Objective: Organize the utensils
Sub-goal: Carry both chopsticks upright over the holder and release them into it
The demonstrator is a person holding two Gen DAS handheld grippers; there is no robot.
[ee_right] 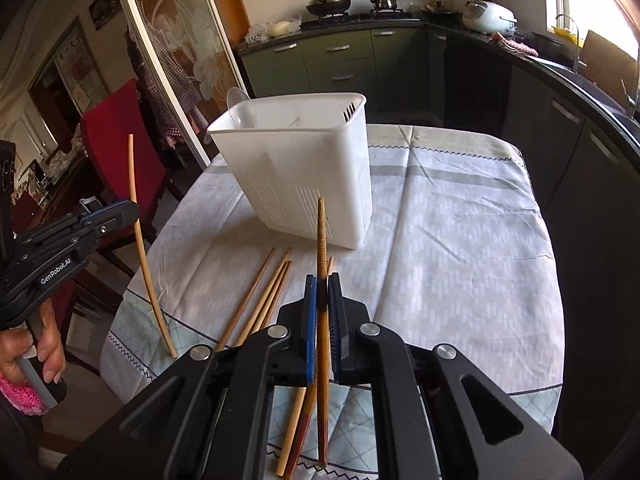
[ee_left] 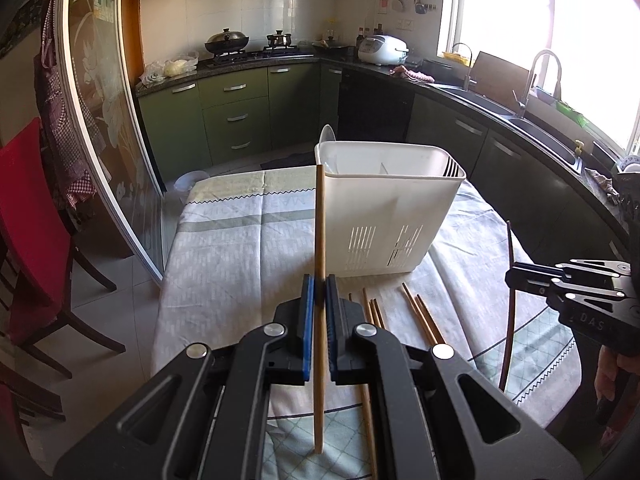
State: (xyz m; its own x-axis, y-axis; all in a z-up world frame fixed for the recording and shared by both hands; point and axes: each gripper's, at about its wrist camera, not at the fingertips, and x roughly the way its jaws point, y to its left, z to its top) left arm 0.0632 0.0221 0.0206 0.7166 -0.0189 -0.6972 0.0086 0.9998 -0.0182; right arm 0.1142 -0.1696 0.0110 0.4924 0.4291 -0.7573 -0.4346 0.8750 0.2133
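Green-cabinet kitchen, sunlit from a window over the sink, frames a round bench (ee_left: 224,240) draped in a grey-and-white patterned cloth, where a utensil sort is under way. At the bench's middle stands a white caddy (ee_left: 384,216), a tall plastic bin with slotted drainage walls and inner dividers; a clear spoon (ee_left: 327,133) rises from its far compartment, and dark fork tines show at the opposite end, suggesting each kind of utensil gets its own slot. Both grippers work in front of it. The left gripper (ee_left: 319,292) has its jaws closed on a pale chopstick (ee_left: 319,240), pinched near mid-length and held upright, its top level with the caddy's rim in that view, a pose that looks chosen for dropping it end-first into a compartment. The right gripper (ee_right: 322,292) likewise has its jaws clamped on a darker, textured chopstick (ee_right: 321,240), also stood nearly vertical, its tip well short of the caddy. Gripping at the middle probably keeps each stick from swinging. Loose chopsticks (ee_right: 264,300) lie fanned on the cloth between the grippers and the caddy, several more partly hidden beneath the right gripper, apparently awaiting their turn. Judged from this, the job is partway through: two sticks lifted, none visibly in the bin, and the next step would call for carrying each tip over the rim without knocking the light caddy.
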